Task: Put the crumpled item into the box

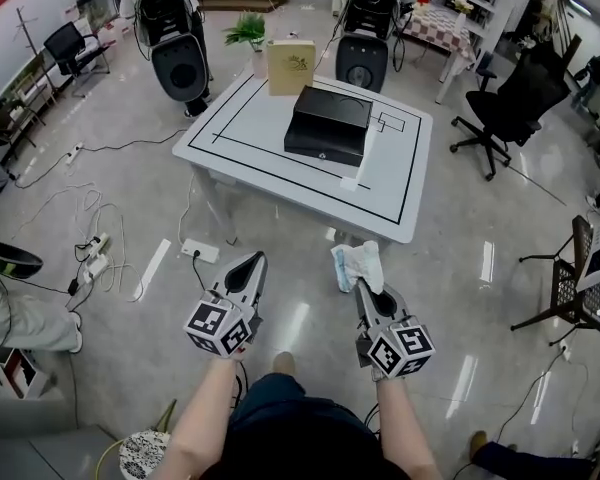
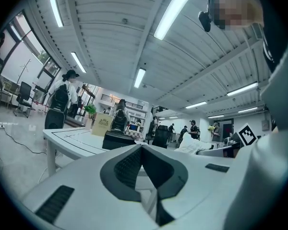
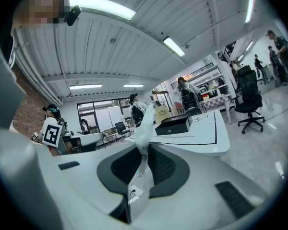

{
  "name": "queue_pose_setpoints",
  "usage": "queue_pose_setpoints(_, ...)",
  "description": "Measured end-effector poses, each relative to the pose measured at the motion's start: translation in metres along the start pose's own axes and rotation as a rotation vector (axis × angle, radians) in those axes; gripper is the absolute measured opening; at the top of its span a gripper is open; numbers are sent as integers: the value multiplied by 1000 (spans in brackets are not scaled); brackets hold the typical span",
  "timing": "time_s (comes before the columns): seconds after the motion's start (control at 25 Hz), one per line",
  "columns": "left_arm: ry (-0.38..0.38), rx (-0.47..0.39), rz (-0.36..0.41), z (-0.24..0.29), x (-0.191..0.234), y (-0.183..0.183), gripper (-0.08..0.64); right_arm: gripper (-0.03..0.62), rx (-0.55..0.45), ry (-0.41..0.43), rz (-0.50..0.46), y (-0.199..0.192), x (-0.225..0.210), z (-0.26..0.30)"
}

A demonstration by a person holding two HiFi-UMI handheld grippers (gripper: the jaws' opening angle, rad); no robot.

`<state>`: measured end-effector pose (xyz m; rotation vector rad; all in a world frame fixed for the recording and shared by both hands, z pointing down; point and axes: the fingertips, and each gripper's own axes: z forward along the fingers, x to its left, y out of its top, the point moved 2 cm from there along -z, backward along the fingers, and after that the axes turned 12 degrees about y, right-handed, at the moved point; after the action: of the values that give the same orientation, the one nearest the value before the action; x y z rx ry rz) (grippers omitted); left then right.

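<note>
One black box sits on the single white desk. Two grippers point level toward it, well short. The right gripper has its fingers pinching the one crumpled white item. The left gripper has its fingers together, empty.

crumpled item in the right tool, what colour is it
White with a pale blue patch along one side; the crumpled item shows best in the head view.

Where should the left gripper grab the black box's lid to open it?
Probably the lid at its front edge, above the small round fitting on the black box's front wall, coming from the person's side. That face points this way and the seam shows there. Hinge not visible. Left gripper is shut, so open it first.
</note>
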<state>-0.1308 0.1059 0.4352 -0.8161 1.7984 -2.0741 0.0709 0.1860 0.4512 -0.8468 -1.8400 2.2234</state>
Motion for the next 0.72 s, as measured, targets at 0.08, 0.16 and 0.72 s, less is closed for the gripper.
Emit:
queue_pose_setpoints(0.08, -4, 4, -4, 11, 8, 0, -8, 40, 0, -3, -1, 3, -5, 11)
queue_pose_setpoints(0.16, -8, 6, -8, 22, 15, 1, -8, 40, -1, -7, -4, 6, -10, 21)
queue_pose_setpoints(0.72, -37, 26, 4, 72, 50, 2, -8, 40, -6, -26, 12, 7, -36, 74)
